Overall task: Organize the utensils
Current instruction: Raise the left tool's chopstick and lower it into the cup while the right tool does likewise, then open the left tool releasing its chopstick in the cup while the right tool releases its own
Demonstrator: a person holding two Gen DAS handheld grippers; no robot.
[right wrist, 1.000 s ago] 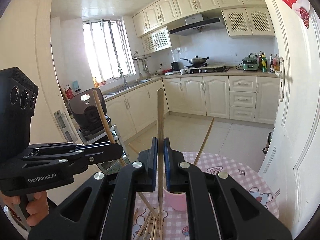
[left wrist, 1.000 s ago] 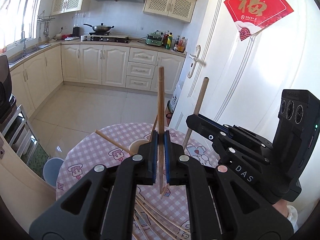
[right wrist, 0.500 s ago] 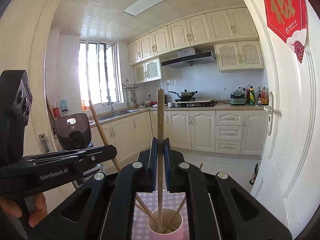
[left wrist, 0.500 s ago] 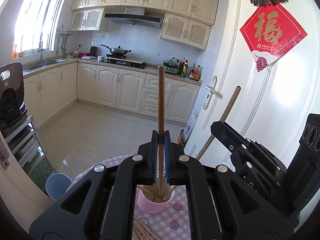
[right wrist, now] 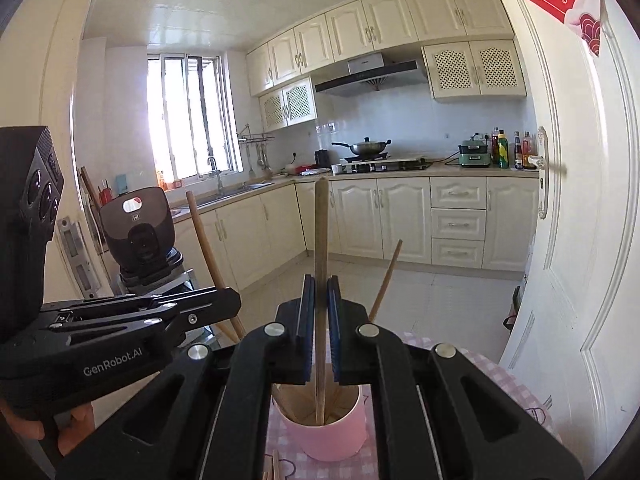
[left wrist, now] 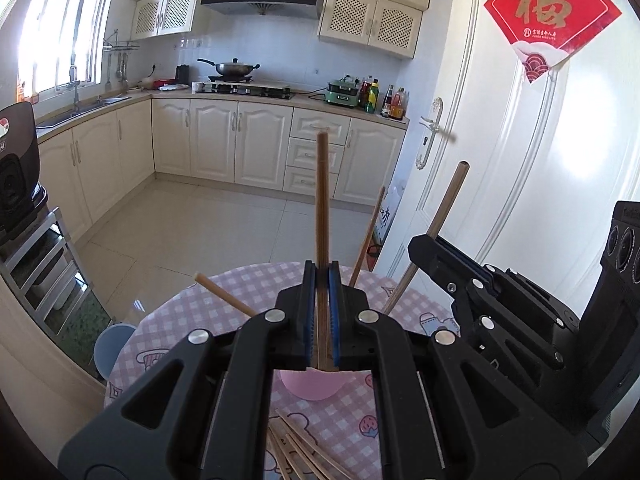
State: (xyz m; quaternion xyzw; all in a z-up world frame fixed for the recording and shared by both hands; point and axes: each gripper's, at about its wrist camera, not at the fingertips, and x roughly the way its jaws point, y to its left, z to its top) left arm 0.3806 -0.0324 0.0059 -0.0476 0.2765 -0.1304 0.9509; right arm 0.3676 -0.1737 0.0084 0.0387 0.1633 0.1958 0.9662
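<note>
Left wrist view: the left gripper [left wrist: 322, 316] is clamping its blue pads tight on one upright wooden chopstick [left wrist: 322, 216], whose lower end is dipping toward the pink cup [left wrist: 314, 388] directly beneath the jaws. Two more chopsticks are already leaning out of that cup, one to the left [left wrist: 224, 296] and one to the right [left wrist: 368, 236]. Loose chopsticks [left wrist: 304, 456] are lying on the pink checked tablecloth [left wrist: 160, 340] just in front of the cup. The right gripper [left wrist: 436, 256] is sitting close on the right side, pinching a second, tilted chopstick [left wrist: 440, 224].

Right wrist view: the right gripper [right wrist: 320, 332] is likewise pressing its jaws closed on a vertical chopstick [right wrist: 320, 240], and the tip of this one is reaching down inside the pink cup [right wrist: 332, 440], among other sticks resting there. The left gripper [right wrist: 224, 300] is showing at left, with a hand [right wrist: 36, 432] wrapping its grip. Beyond the table, a white door [right wrist: 580, 240] is standing at right.
</note>
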